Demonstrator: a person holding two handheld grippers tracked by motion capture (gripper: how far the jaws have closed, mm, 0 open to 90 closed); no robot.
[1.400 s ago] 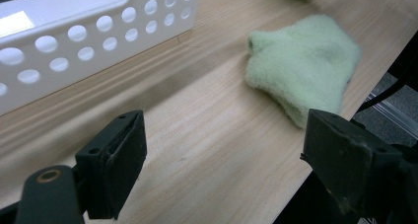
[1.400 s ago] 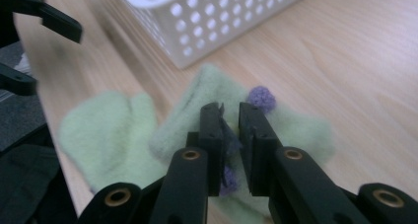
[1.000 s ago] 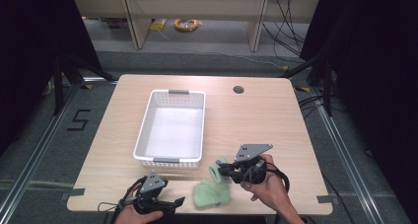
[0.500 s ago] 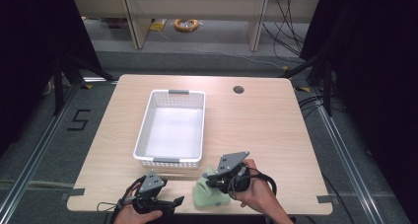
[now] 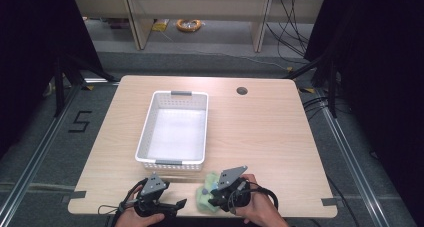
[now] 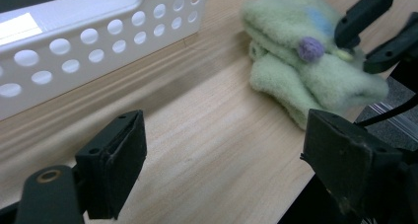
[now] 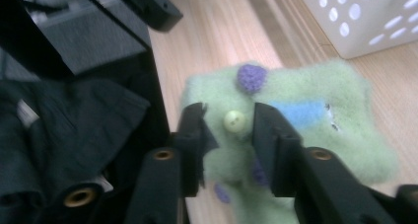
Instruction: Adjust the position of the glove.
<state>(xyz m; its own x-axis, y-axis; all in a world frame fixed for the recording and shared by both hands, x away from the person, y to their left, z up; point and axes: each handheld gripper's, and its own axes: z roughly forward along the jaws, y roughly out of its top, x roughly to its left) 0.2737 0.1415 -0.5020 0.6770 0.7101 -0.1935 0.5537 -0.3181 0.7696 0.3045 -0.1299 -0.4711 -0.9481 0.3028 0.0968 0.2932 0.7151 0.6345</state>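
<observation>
- High view: pale wood table (image 5: 280,137), seen from above the near edge.
- At table centre, slightly toward 10 o'clock: white perforated basket (image 5: 174,131), long side running 12 to 6.
- At 6 o'clock, by the near edge: folded light-green fuzzy cloth (image 5: 207,196), just in front of the basket's near right corner, apart from it.
- On the cloth: purple knot (image 7: 252,77), pale round button (image 7: 234,120), blue patch (image 7: 301,111).
- Right gripper (image 5: 216,194), held in a hand (image 5: 260,207) at 5 o'clock: jaws partly spread, one on each side of the button, resting on the cloth's fuzzy surface; not yet pinched together.
- Left gripper (image 5: 179,205), held in a hand (image 5: 134,219) at 7 o'clock: jaws spread wide, holding nothing, low over bare wood just left of the cloth.
- Left gripper view: basket wall (image 6: 88,46) at 11 o'clock, cloth (image 6: 305,71) at 2 o'clock with the right gripper's black jaws above it.
</observation>
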